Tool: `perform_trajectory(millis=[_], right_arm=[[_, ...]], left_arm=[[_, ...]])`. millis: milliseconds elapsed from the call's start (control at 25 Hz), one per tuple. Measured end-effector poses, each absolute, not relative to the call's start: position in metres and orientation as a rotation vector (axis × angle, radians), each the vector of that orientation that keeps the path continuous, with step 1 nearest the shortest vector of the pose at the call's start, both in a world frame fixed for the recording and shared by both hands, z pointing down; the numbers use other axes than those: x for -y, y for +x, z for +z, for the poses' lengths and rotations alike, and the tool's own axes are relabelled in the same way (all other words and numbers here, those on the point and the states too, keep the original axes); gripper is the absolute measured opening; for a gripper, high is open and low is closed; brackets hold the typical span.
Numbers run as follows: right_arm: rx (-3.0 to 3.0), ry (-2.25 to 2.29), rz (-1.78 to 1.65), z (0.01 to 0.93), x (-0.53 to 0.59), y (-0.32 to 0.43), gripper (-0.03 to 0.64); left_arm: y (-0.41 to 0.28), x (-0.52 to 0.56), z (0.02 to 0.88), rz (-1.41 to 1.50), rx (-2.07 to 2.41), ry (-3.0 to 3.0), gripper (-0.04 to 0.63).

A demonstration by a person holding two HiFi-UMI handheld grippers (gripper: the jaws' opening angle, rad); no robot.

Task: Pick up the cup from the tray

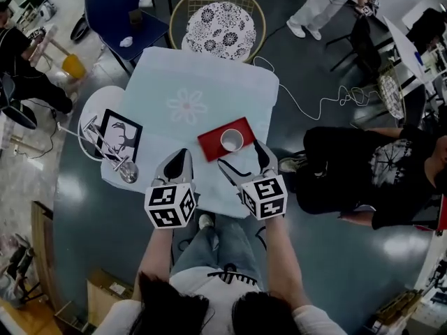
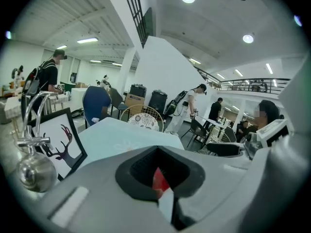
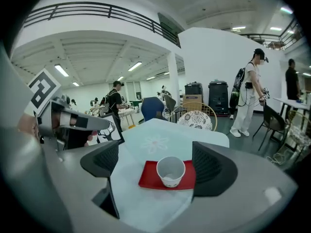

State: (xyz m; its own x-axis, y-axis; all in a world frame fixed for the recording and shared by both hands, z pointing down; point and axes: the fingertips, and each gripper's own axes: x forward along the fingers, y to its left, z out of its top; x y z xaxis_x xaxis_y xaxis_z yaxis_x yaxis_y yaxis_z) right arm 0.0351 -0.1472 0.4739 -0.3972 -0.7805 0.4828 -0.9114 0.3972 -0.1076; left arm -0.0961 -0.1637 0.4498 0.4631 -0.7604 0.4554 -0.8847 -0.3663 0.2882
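Both empty: right hand-held gripper (image 3: pixel 155 165) spread wide before cup (image 3: pixel 170 171); left hand-held gripper (image 2: pixel 163 198) closed.

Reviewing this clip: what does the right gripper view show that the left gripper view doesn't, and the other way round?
Only the right gripper view: the white cup standing upright on the red tray, ahead of the open right claw and not touched by it.

Only the left gripper view: the shiny metal stand with a ball, beside the frame, and the left claw closed on nothing. Only a red sliver of the tray shows through its gap.

Both: the deer picture, the pale tablecloth and the patterned round chair.
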Motion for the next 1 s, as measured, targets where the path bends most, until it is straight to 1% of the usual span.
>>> perform_trajectory(millis=[240, 440, 600, 920, 1000], right_arm=[[2.254, 1.395, 0.521, 0.513, 0.169, 0.037, 0.488], [2.232, 1.366, 0.535, 0.539, 0.186, 0.033, 0.494], [2.209, 1.344, 0.549, 0.561, 0.199, 0.032, 0.5], [2.148, 1.338, 0.598, 0.593, 0.211, 0.034, 0.5], [2.141, 1.336, 0.601, 0.597, 0.212, 0.034, 0.487]], left_arm=[[-0.093, 0.191, 0.473, 0.365, 1.424, 2.172, 0.002], [-0.072, 0.201, 0.509, 0.433, 1.301, 2.171, 0.002], [-0.064, 0.212, 0.53, 0.464, 1.322, 2.139, 0.002], [-0.05, 0.222, 0.549, 0.527, 1.318, 2.132, 0.002], [-0.051, 0.224, 0.55, 0.526, 1.328, 2.12, 0.002]])
